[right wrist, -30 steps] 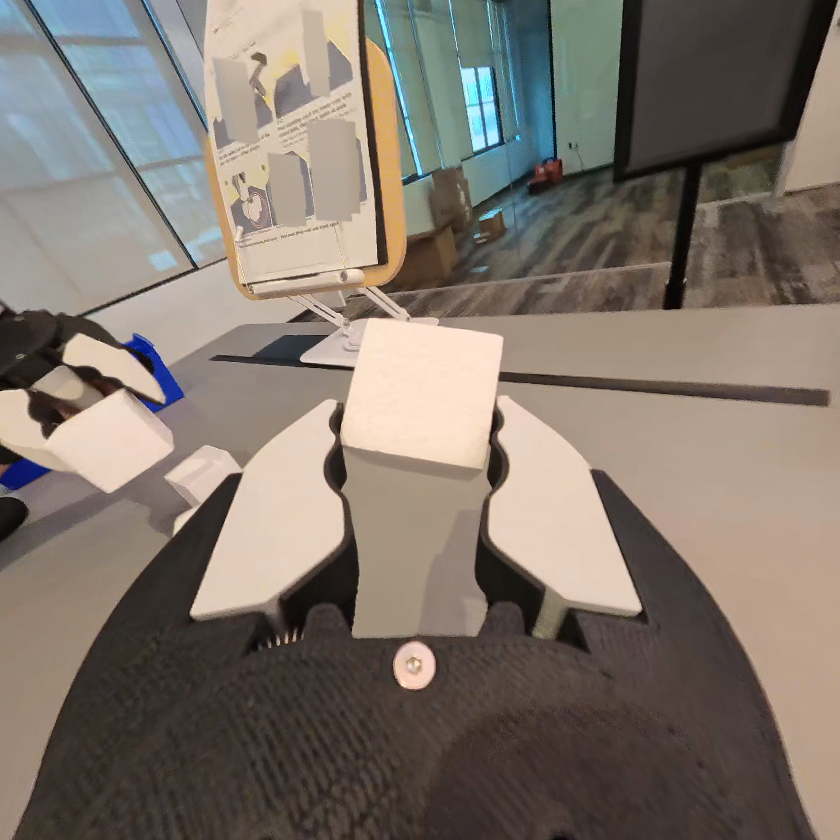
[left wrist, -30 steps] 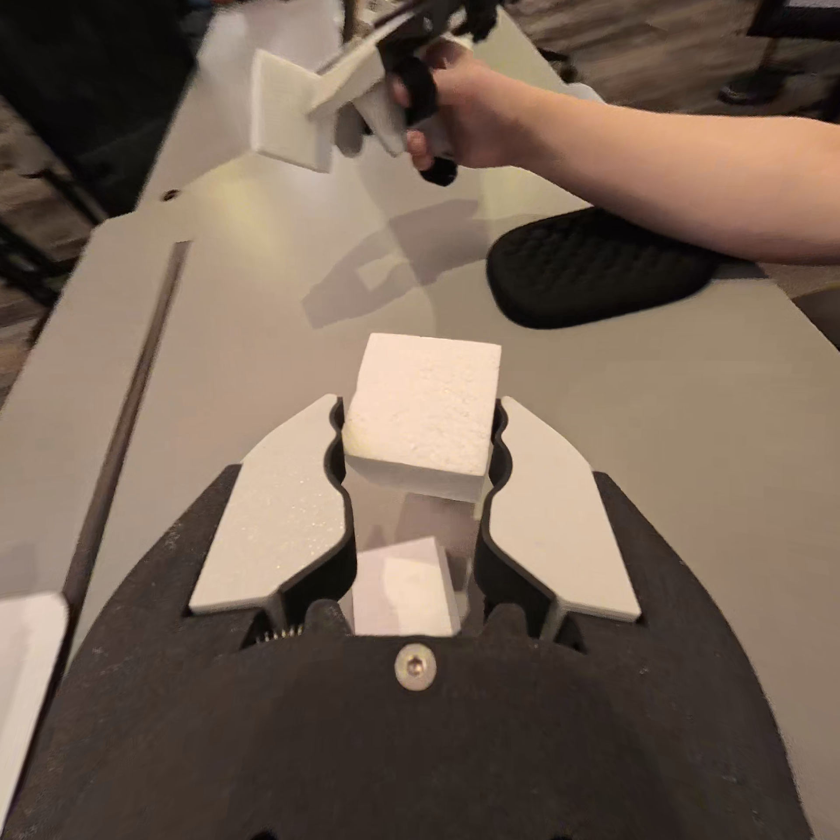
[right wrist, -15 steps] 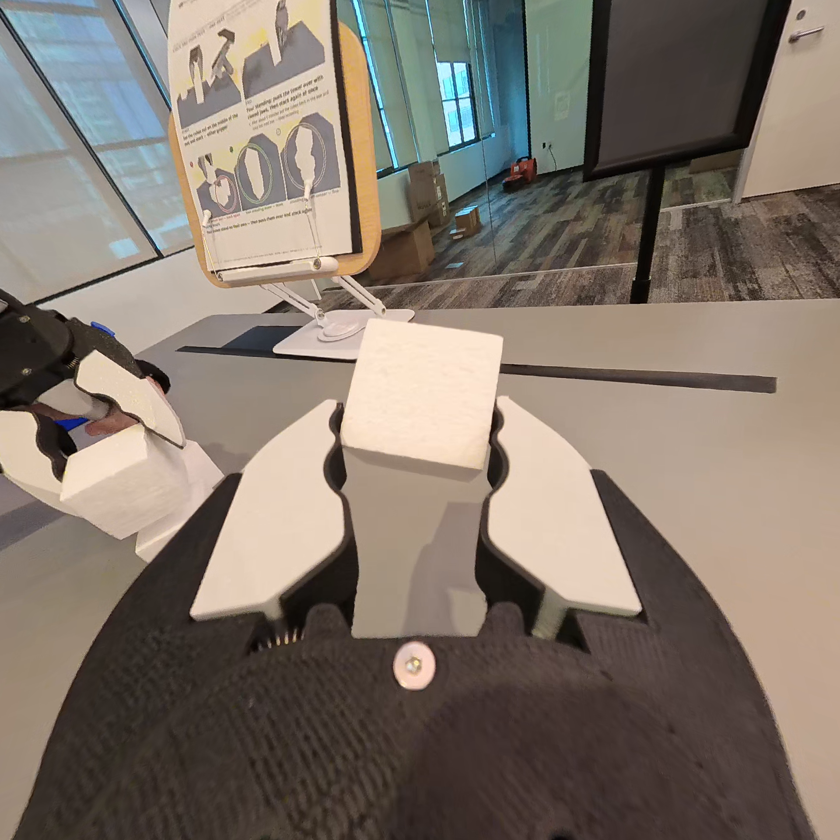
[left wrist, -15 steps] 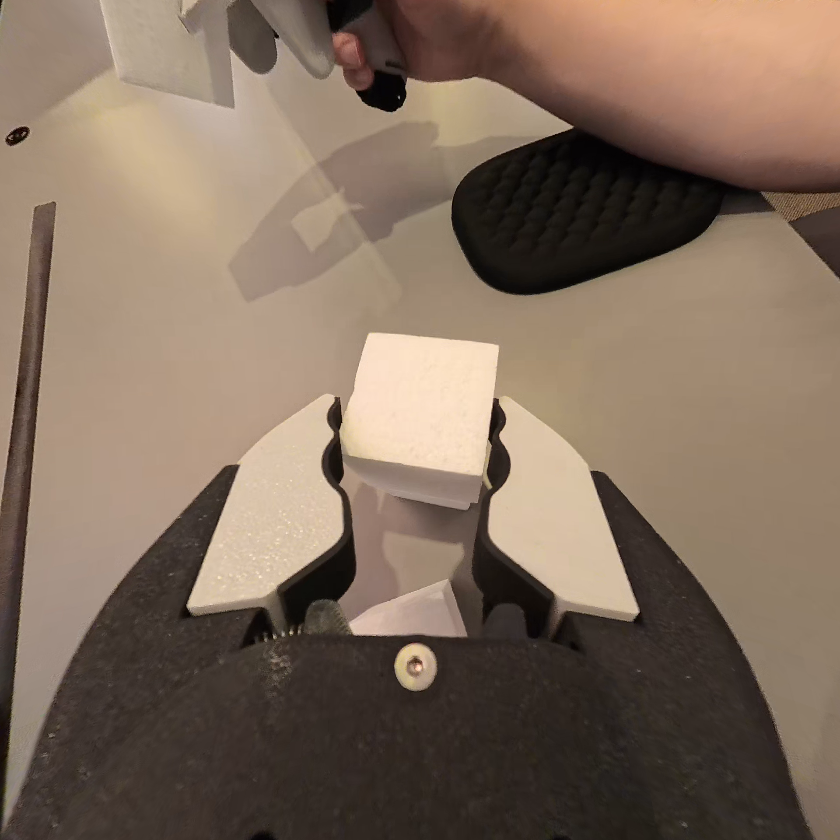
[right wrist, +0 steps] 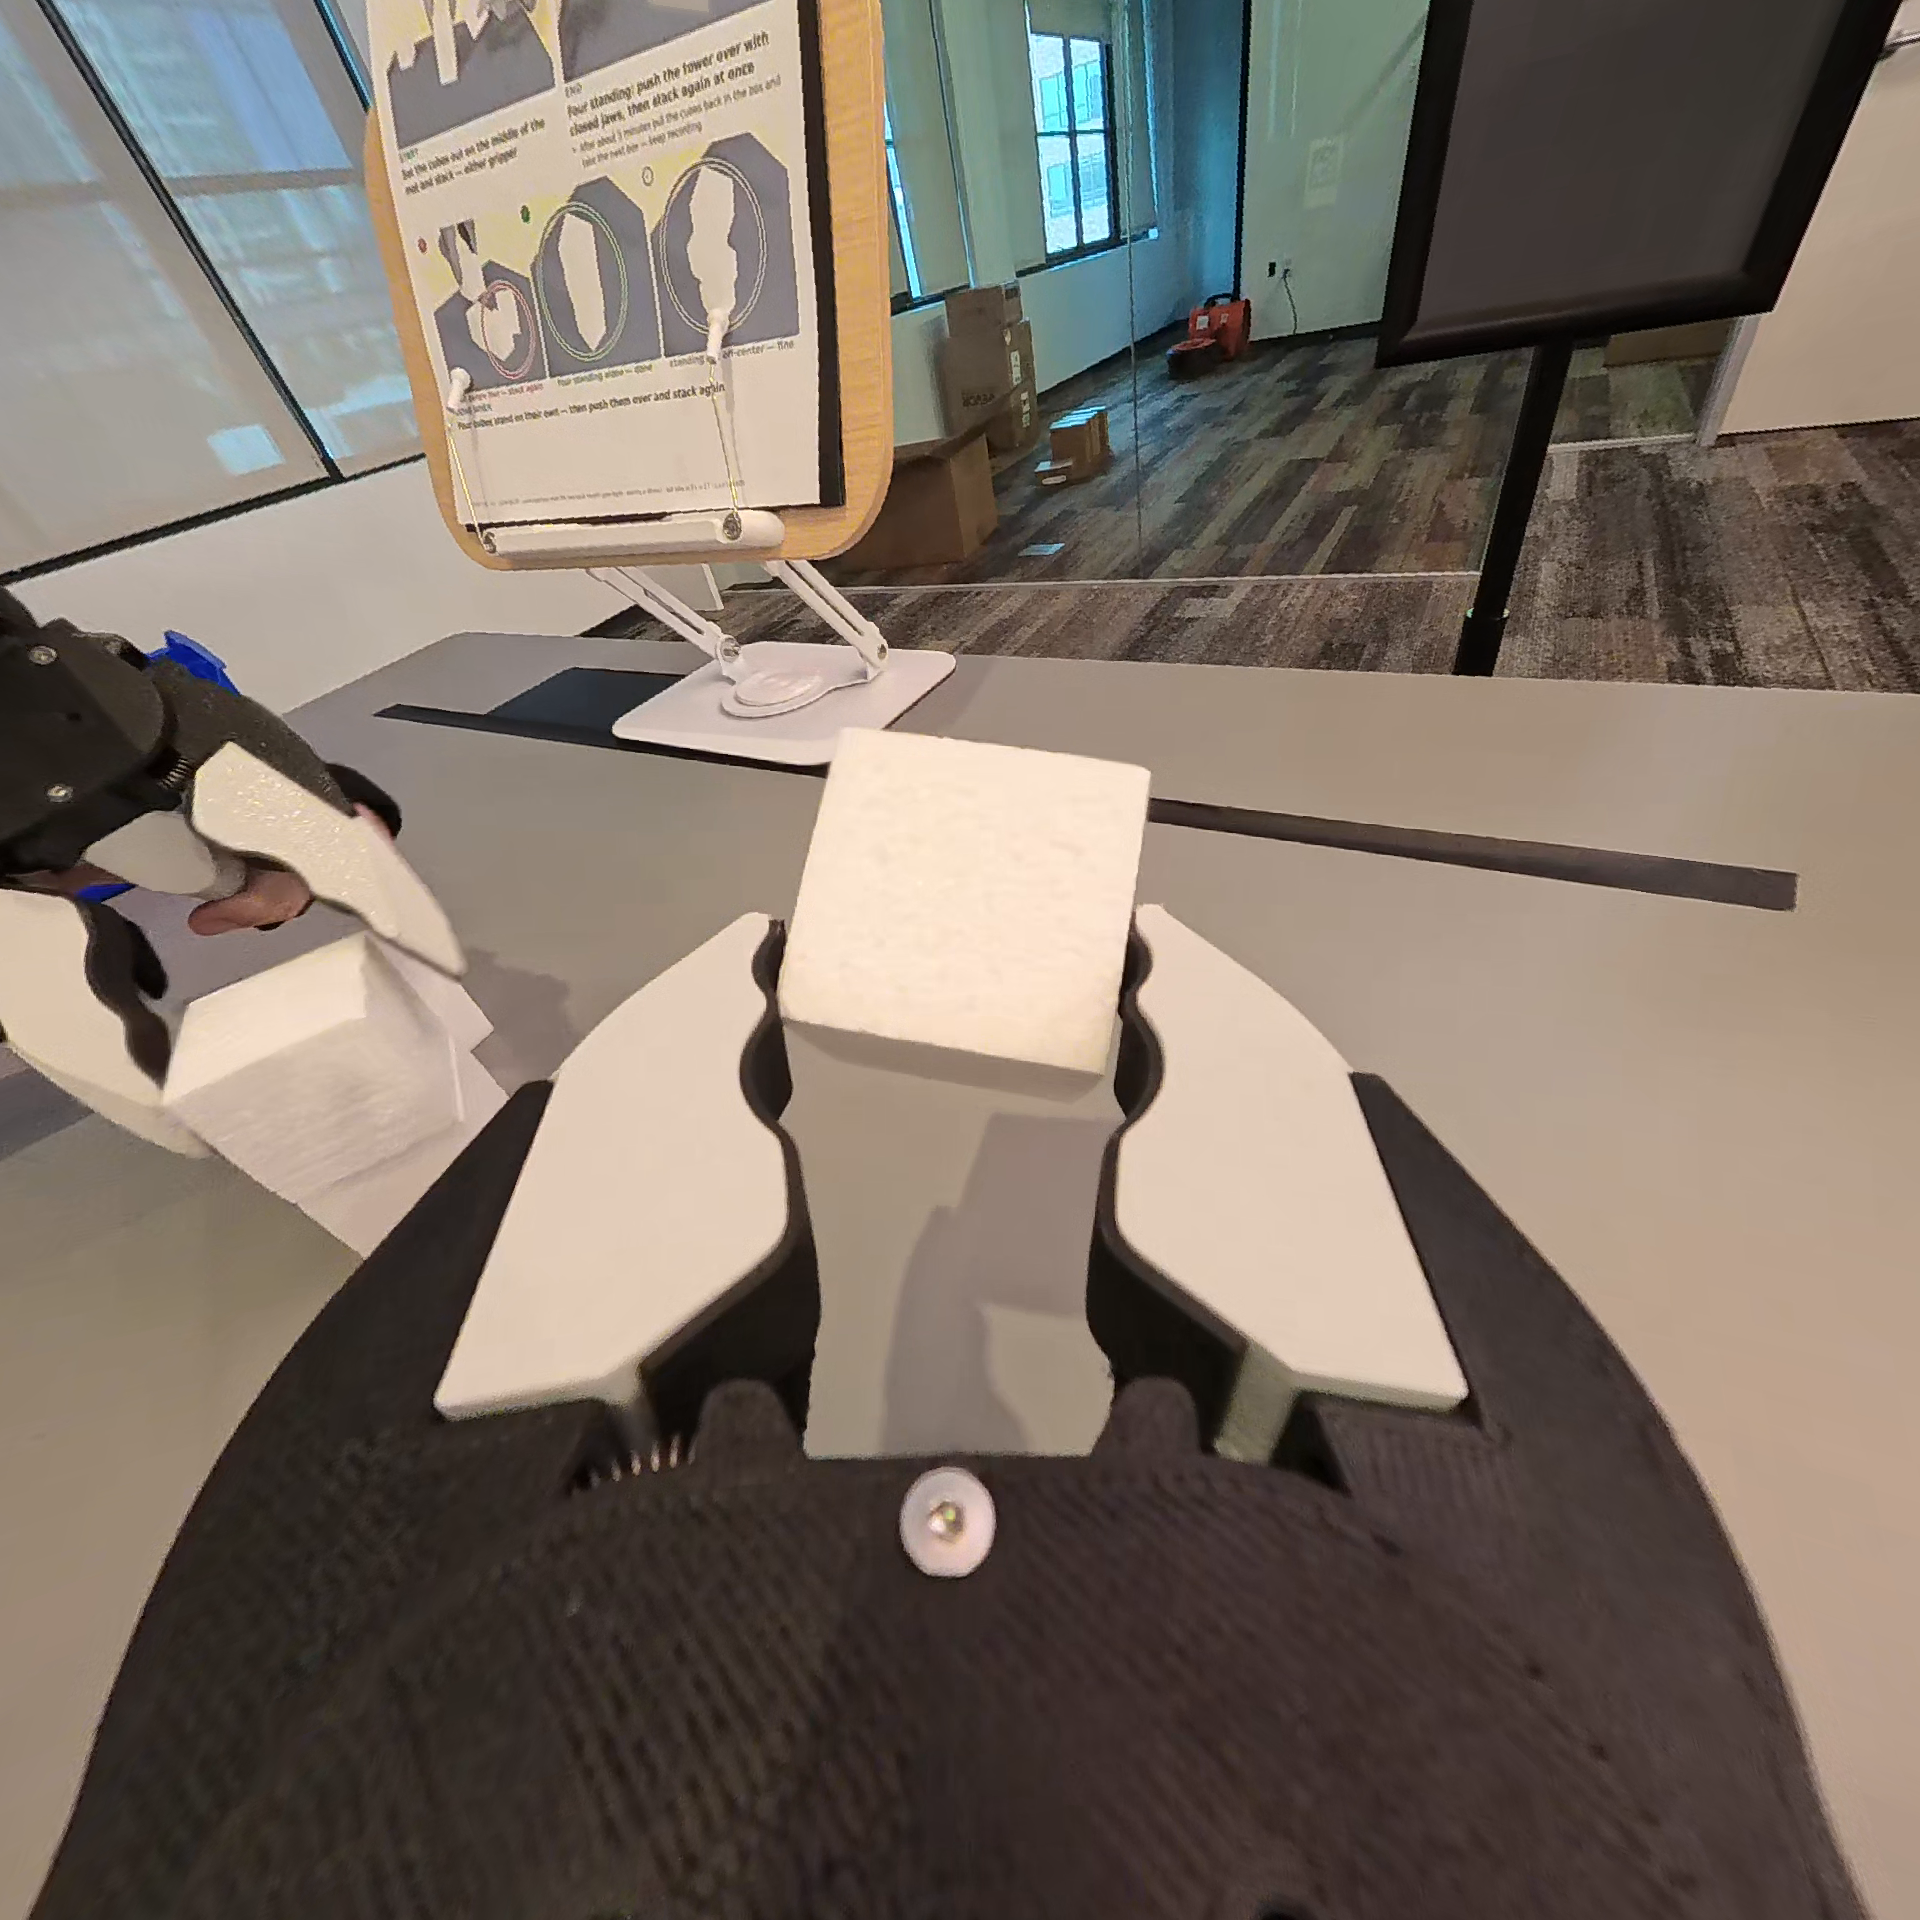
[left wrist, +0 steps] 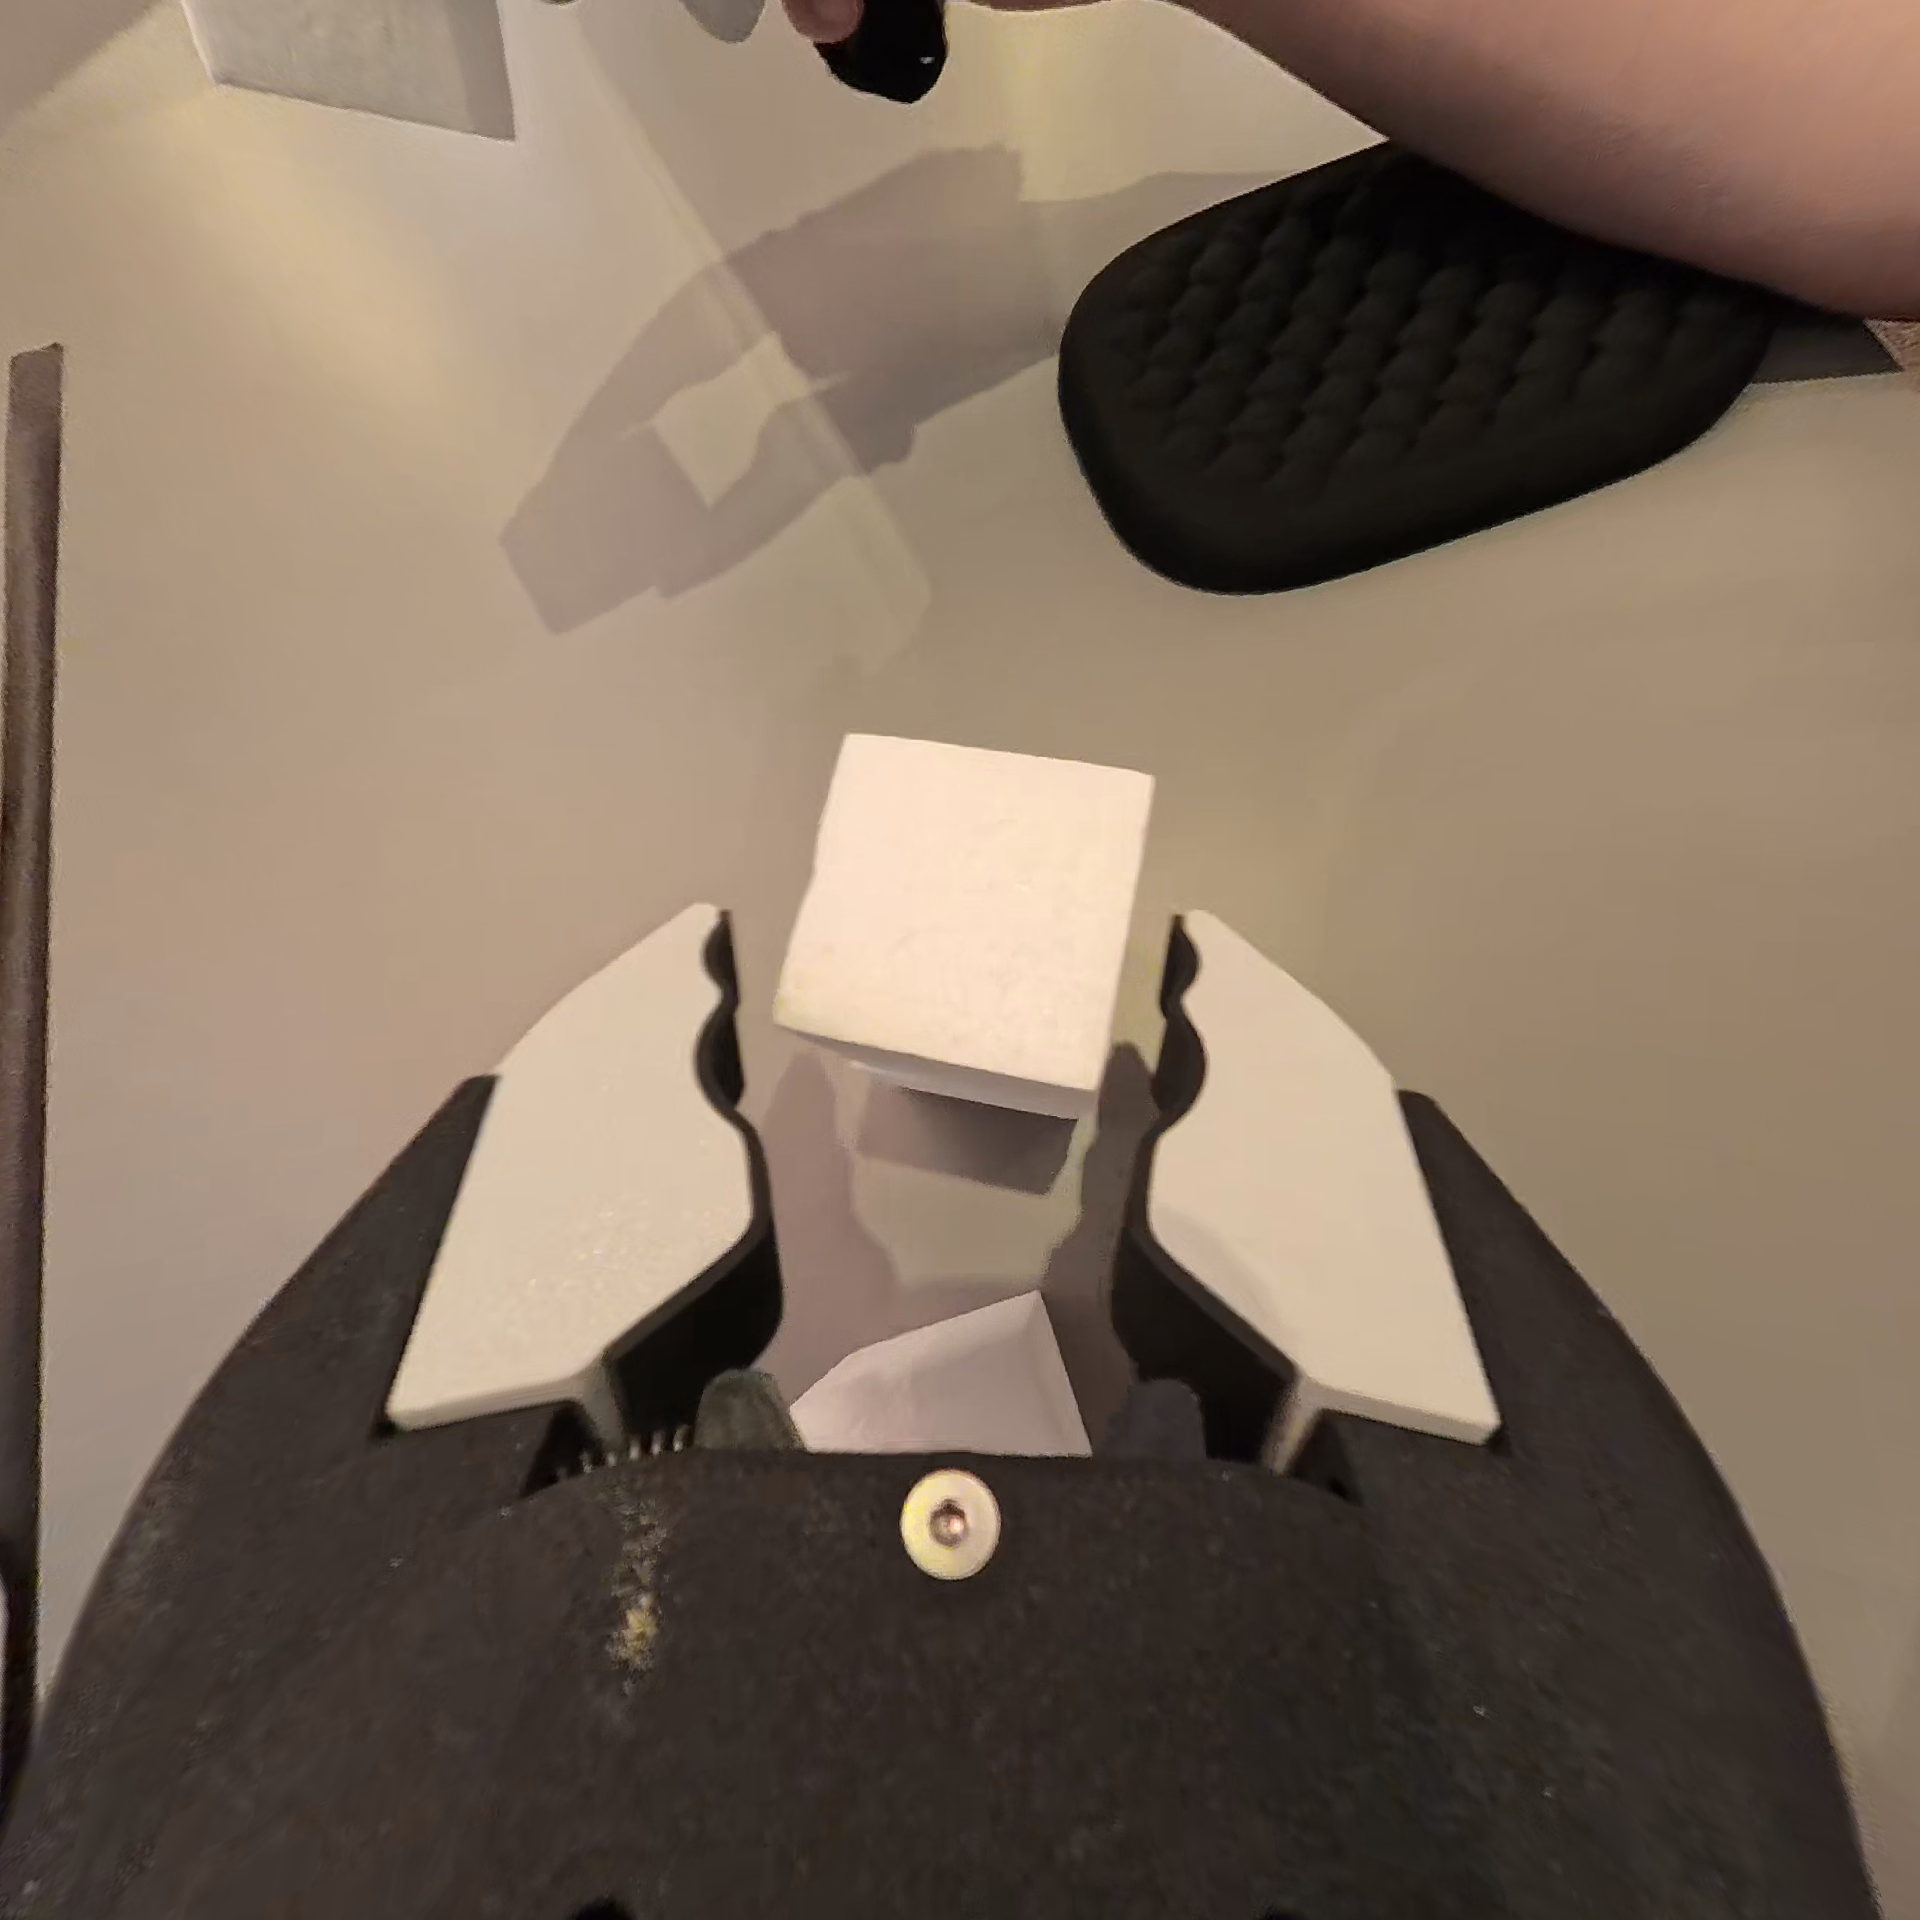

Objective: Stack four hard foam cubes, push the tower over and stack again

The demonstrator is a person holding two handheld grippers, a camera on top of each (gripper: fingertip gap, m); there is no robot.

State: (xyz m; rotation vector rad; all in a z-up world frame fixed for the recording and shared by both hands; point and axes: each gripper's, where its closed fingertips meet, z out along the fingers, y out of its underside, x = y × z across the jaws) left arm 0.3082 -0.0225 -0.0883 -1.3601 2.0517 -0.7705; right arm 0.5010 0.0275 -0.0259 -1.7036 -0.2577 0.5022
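Note:
My left gripper [left wrist: 948,920] points down at the grey table [left wrist: 312,727] and is open. A white foam cube [left wrist: 966,914] stands between its pads with a gap on each side. Part of another white cube [left wrist: 935,1382] shows below it. The right wrist view shows this gripper [right wrist: 301,1013] at the left, open around that cube [right wrist: 301,1060], which rests on more white foam. My right gripper [right wrist: 954,920] is shut on a second white foam cube [right wrist: 966,894] and holds it above the table. That held cube [left wrist: 353,62] shows at the top left of the left wrist view.
A black padded wrist rest [left wrist: 1403,364] lies on the table under the person's forearm [left wrist: 1662,135]. A wooden board with an instruction sheet [right wrist: 623,270] stands on a white stand [right wrist: 790,696] at the table's far side. A dark slot [right wrist: 1455,852] runs across the table. Measured from the fingertips, the dark slot [right wrist: 1455,852] is 25 cm or so from the right gripper and 35 cm from the left. It is also in sight in the left wrist view [left wrist: 44,540].
My left gripper lowered its cube onto the one below and opened; the pads now stand clear of it. My right gripper kept its cube and moved closer to the left one.

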